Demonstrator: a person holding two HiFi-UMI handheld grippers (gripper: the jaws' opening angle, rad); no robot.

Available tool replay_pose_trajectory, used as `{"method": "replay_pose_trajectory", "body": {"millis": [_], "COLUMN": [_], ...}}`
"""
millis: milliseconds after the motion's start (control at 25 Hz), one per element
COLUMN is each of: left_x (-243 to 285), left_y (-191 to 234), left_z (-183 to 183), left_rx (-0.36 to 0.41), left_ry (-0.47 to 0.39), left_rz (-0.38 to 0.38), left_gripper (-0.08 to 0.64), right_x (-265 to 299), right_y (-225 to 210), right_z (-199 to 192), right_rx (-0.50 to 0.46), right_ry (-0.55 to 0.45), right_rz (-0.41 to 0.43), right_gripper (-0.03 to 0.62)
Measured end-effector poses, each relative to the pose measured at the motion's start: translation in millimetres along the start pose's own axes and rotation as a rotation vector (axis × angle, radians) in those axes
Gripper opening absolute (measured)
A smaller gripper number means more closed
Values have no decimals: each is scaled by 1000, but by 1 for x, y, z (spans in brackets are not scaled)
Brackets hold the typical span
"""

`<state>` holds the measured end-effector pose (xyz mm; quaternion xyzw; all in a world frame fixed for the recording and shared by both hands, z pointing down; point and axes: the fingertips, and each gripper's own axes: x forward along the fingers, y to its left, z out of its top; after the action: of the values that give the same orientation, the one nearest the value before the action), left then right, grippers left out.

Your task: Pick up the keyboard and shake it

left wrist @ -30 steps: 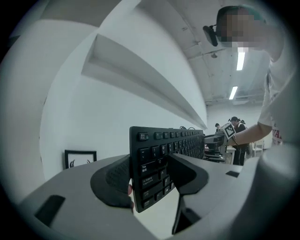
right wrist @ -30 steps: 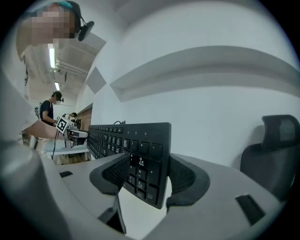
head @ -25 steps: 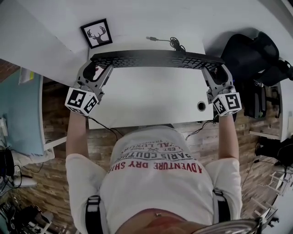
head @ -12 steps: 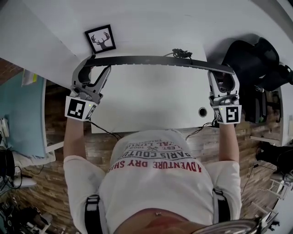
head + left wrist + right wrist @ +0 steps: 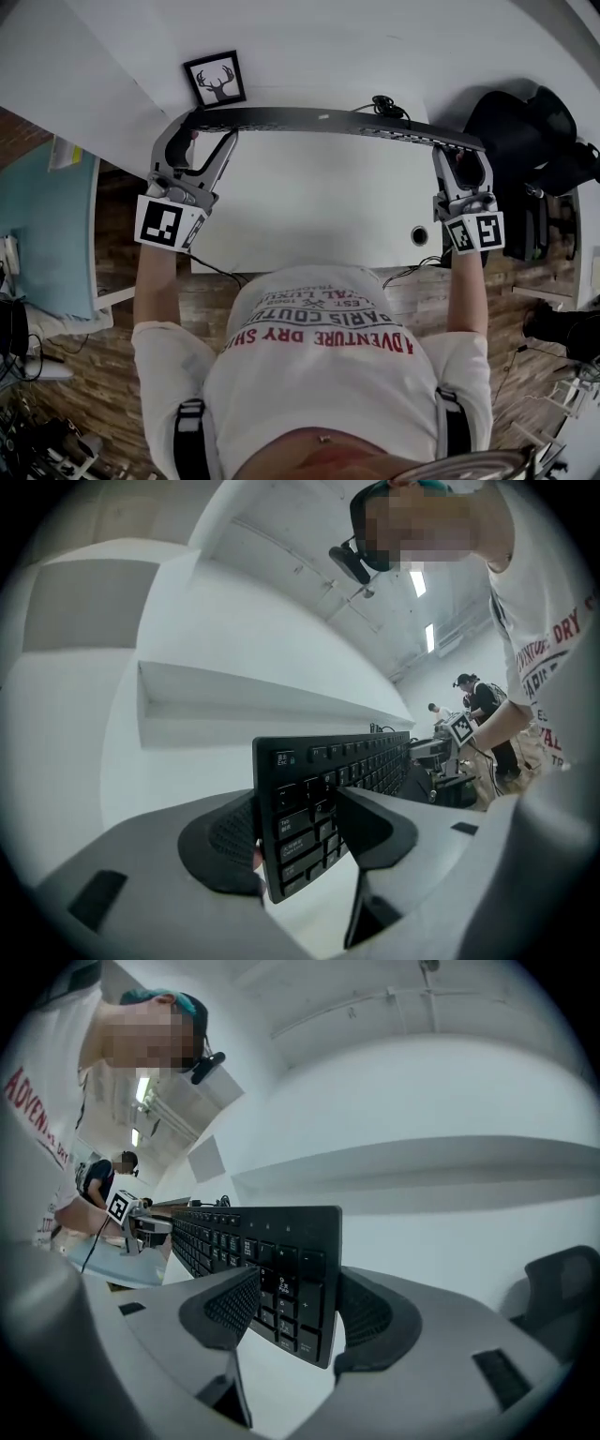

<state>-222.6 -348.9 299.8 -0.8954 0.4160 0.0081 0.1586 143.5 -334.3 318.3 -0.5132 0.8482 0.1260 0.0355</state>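
- Black keyboard (image 5: pixel 328 120) held above the white desk (image 5: pixel 319 216), tipped on edge so only a thin strip shows from above, spanning from 1 gripper to the other
- At its Esc end the left gripper (image 5: pixel 208 131) is clamped on it, 1 pad on the keys and 1 on the back
- At the number-pad end the right gripper (image 5: pixel 459 155) is clamped on it the same way
- Bunched cable (image 5: pixel 382 103) lies just beyond the keyboard, nearer the right gripper
- Framed deer picture (image 5: pixel 217 80) stands just beyond the left gripper's tips
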Motion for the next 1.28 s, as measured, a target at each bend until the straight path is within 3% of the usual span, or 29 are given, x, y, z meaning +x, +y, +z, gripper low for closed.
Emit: {"method": "replay_pose_trajectory", "body": {"millis": [200, 280, 440, 560, 760, 1000, 1120, 1280], "left_x": [4, 5, -2, -12, -21, -21, -17, -11], "left_y": [-8, -13, -21, -29, -46, -52, -50, -36], "left_z": [5, 11, 25, 31, 36, 41, 36, 19], "left_rx": [13, 5, 14, 77, 157, 164, 137, 8], "left_ry": [62, 43, -37, -74, -122, -154, -134, -87], "left_rz": [23, 33, 67, 82, 56, 43, 35, 29], "left_gripper": [249, 249, 250, 250, 250, 250, 250, 250], "right_x": [8, 8, 6, 4, -6, -14, -16, -11], "right_y": [-5, -5, -5, -7, -12, -15, -15, -9], "right_z": [-39, -52, -52, -45, -40, -34, -35, -40], "right_rx": [186, 220, 188, 159, 122, 103, 106, 98], "right_ry": [107, 111, 40, -8, -31, -28, -3, 73], "right_rz": [34, 46, 49, 52, 36, 24, 18, 18], "right_gripper": [264, 264, 265, 265, 268, 270, 270, 268]}}
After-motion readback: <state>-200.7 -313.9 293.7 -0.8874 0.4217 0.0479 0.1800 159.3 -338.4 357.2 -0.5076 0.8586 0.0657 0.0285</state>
